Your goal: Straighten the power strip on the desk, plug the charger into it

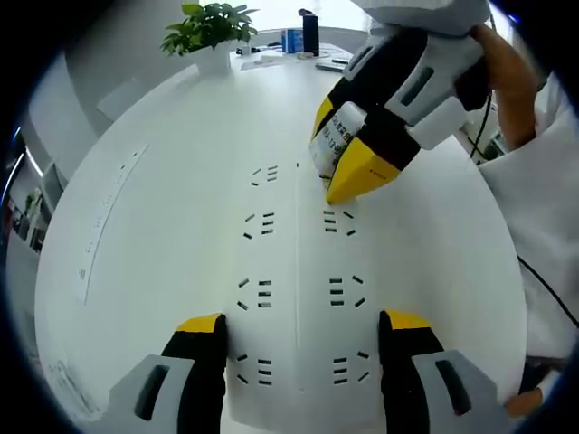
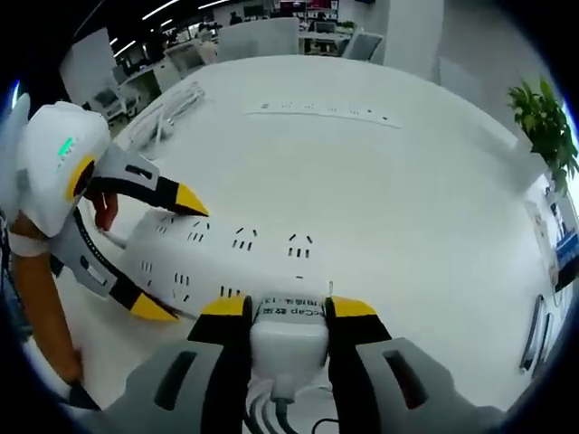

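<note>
A wide white power strip (image 1: 298, 253) with two rows of sockets lies on the round white desk (image 1: 181, 136). My left gripper (image 1: 305, 325) straddles its near end, jaws pressed against both long sides. In the right gripper view the left gripper (image 2: 170, 255) clasps the left end of the power strip (image 2: 262, 249). My right gripper (image 2: 288, 307) is shut on a white charger (image 2: 288, 333) with a label on top, held just over the strip's near edge. In the left gripper view the right gripper (image 1: 339, 149) holds the charger (image 1: 336, 136) tilted just above a right-row socket.
A second, long thin strip (image 2: 321, 113) lies farther out on the desk, also seen as the thin strip (image 1: 109, 212). A coiled white cable (image 2: 167, 108) lies by the desk edge. A potted plant (image 1: 210, 27) and small items (image 1: 303, 36) stand at the far rim. A person's hand (image 1: 507, 81) holds the right gripper.
</note>
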The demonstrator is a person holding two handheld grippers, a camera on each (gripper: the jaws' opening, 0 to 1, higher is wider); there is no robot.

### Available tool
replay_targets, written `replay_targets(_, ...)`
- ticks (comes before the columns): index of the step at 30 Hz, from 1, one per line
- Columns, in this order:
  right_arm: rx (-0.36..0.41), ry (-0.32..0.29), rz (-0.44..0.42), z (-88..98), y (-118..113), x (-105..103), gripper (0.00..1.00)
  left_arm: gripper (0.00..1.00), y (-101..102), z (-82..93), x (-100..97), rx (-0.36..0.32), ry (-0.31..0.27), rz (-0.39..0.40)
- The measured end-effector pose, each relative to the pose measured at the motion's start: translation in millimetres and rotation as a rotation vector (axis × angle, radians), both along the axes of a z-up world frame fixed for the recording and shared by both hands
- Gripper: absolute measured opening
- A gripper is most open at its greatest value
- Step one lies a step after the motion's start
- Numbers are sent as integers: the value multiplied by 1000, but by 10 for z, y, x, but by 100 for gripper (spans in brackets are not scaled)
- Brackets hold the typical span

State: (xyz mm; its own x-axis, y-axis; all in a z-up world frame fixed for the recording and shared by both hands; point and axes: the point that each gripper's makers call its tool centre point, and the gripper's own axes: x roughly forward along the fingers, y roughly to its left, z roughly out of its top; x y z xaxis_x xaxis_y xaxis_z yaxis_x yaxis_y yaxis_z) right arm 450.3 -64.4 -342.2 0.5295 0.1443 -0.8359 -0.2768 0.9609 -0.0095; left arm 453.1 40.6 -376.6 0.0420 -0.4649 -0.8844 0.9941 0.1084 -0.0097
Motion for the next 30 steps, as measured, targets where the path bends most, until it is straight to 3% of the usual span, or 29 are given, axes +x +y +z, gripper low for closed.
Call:
replay_targets(5, -5, -9, 20, 3, -3, 14, 32, 69, -2, 0, -10, -1, 0, -1)
replay_targets(9, -11, -50, 62, 70, 14, 39, 33, 70, -4, 1, -18, -3, 1, -1)
replay_targets(11, 3, -75, 90, 130, 34, 25, 44, 70, -5, 0, -20, -5, 1, -1)
replay_targets(14, 133, -75, 98, 268, 164, -87, 58, 70, -7, 0, -24, -6, 2, -2)
replay_targets(16, 177, -79, 64, 322, 136, -135, 53, 70, -9, 0, -25, -6, 3, -1)
replay_targets(19, 109, -53, 50, 229, -16, -157, 47, 70, -11, 2, -29, -6, 3, -1)
replay_targets(22, 106, -12, 46, 170, -27, -181, 27, 70, -10, 4, -22, -7, 3, -1)
replay_targets(26, 66, -7, 81, 187, 13, -178, 27, 70, -9, 4, -19, -7, 5, -1)
replay_targets(30, 109, 71, 39, 206, 11, -117, 27, 70, -5, 4, -7, -9, 4, -3)
